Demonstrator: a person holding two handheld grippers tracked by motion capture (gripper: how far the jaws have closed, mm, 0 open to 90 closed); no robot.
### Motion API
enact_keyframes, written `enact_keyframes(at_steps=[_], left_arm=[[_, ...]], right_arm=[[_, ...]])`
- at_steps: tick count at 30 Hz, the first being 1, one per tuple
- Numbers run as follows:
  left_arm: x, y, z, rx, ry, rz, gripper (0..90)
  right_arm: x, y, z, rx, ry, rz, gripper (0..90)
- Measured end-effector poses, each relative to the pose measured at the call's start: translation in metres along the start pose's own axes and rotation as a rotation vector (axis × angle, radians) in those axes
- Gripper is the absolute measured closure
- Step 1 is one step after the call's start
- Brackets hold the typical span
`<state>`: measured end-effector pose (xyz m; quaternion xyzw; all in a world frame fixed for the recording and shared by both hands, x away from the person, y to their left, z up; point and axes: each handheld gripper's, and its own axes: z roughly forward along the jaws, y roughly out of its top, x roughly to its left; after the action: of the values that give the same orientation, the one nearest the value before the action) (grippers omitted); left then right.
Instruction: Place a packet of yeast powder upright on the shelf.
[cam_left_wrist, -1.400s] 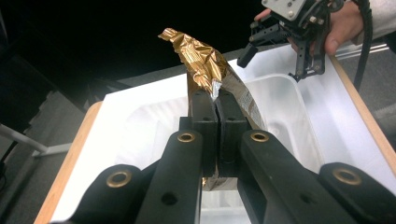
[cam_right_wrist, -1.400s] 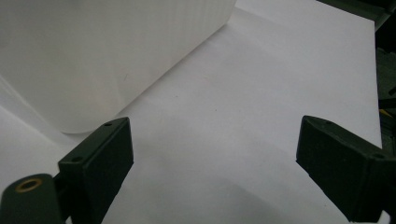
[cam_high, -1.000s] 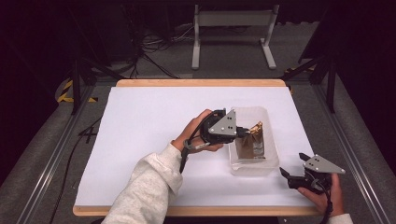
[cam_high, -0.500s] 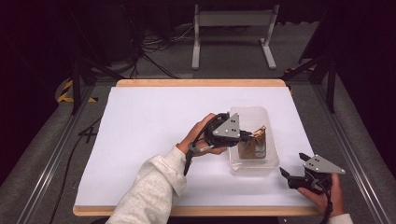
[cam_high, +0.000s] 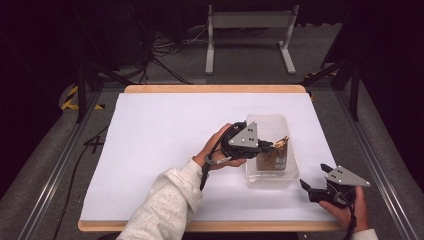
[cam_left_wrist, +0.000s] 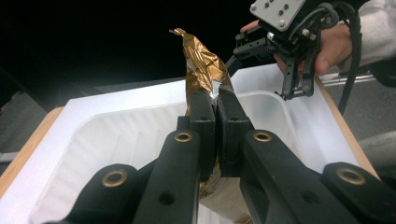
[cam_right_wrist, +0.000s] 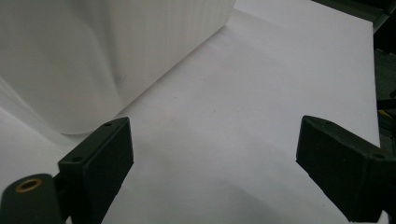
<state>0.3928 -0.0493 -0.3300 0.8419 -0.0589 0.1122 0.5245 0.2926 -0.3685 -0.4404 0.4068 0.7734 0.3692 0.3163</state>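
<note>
Left gripper (cam_left_wrist: 217, 100) clamps the crinkled gold foil wrapper (cam_left_wrist: 201, 63) (twisted tip upward) over the ribbed, translucent plastic tub (cam_high: 270, 172). Right gripper (cam_high: 314, 188) rests on smooth white paper (cam_high: 160, 130), jaws wide, nothing between them.

Left gripper (cam_high: 270, 146): black two-jaw tool with grey three-cornered top plate, held level in a light-sleeved hand (cam_high: 215, 150), jaws pressed together. Right gripper (cam_high: 312, 188): same build, held low in the right hand (cam_high: 347, 210), jaws spread wide.
</note>
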Motion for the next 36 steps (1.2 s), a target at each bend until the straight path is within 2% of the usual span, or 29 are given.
enact_keyframes(at_steps=[4,9,28,30,36], left_arm=[[-0.0019,-0.0012,0.0033,-0.024,-0.007,-0.025,86.5],[-0.0038,-0.0008,0.0063,-0.035,0.004,-0.030,85.7],[-0.0029,-0.0043,0.0026,-0.052,0.011,-0.065,81.9],[-0.0024,-0.0043,0.0007,-0.066,0.001,-0.068,80.6],[-0.0020,-0.0043,-0.0035,-0.080,0.007,-0.075,79.2]], right_arm=[[0.0001,0.0002,0.0002,-0.001,-0.001,-0.005,11.5],[0.0002,0.0002,0.0000,-0.002,-0.002,-0.004,11.5],[0.0000,0.0007,-0.0012,-0.016,-0.012,0.000,11.7],[0.0002,0.0005,-0.0008,-0.013,-0.009,-0.002,11.7],[0.0005,0.0008,-0.0009,-0.013,-0.011,-0.004,11.7]])
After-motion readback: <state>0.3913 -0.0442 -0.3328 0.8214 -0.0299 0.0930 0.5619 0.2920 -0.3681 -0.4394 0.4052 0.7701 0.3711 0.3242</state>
